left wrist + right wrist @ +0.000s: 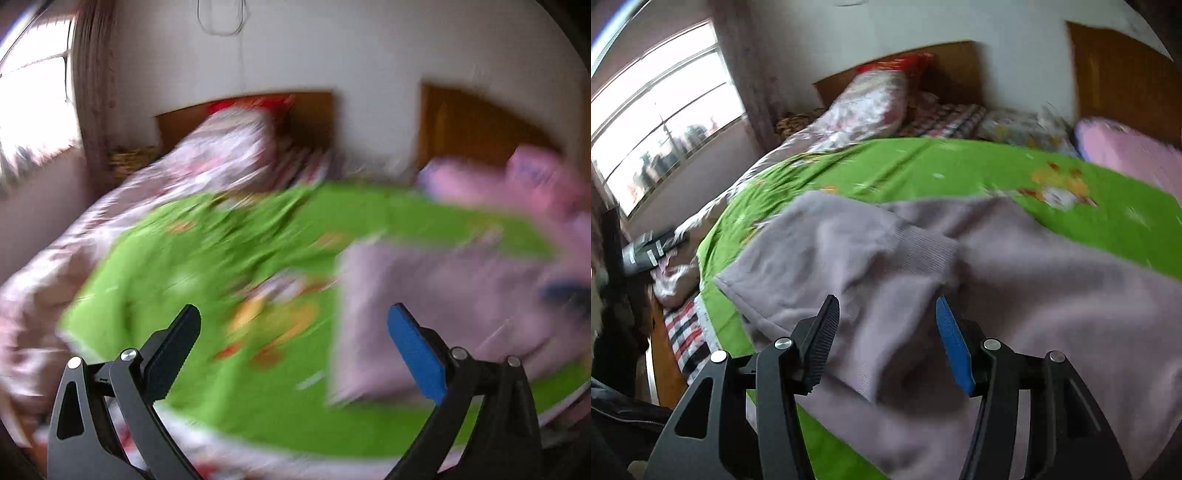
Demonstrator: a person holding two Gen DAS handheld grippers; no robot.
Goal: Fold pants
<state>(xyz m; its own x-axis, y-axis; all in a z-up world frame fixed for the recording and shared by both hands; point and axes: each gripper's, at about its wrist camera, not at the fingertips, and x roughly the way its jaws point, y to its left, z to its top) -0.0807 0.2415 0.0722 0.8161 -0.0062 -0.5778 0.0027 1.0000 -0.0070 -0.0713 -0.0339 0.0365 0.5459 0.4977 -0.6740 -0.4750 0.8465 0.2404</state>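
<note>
Pale mauve pants (1034, 280) lie folded over themselves on a green printed sheet (923, 162), and a ribbed band (919, 243) shows on the upper layer. My right gripper (885, 308) hovers just above the near fold, open, its black and blue pads apart and not pressing the cloth. The left wrist view is badly blurred. It shows the same pants (424, 295) at the right on the green sheet (221, 258). My left gripper (294, 310) is wide open over the sheet, left of the pants, with nothing between its fingers.
The bed carries a floral quilt and pillow (871, 96) by the wooden headboard (953, 59). A pink folded blanket (1126, 151) lies at the far right. The bed's left edge (683, 332) drops off near a window (657, 110). A wooden door (1126, 74) stands behind.
</note>
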